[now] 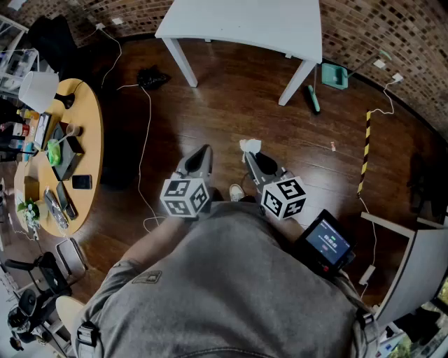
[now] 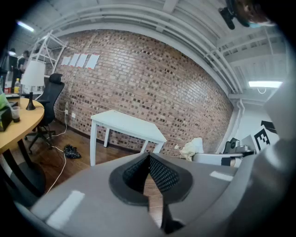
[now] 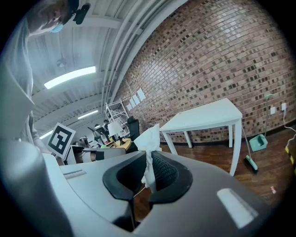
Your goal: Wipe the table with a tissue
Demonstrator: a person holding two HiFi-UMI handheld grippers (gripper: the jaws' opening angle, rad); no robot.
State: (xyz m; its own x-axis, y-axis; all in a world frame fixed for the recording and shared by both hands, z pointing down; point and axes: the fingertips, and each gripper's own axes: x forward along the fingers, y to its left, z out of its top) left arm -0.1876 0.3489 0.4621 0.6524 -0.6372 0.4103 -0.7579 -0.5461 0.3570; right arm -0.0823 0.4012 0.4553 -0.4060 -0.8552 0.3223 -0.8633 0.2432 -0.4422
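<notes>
Approach step: right hand-held gripper [image 1: 249, 156] pinches white crumpled tissue [image 1: 250, 145], left hand-held gripper [image 1: 205, 151] clenched empty; next we must reach the white rectangular surface [image 1: 245, 21].

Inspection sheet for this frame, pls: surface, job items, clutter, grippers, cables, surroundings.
Surface: white rectangular table ahead, apart from both grippers; nothing seen on its visible top.
Job's things: crumpled white tissue, pinched in the right gripper.
Clutter: round wooden side table at left, crowded with small items.
Grippers: left gripper shut, empty; right gripper shut on the tissue.
Cables: white cable trailing across the dark wooden floor.
Surroundings: brick wall; teal dustpan by the table.
</notes>
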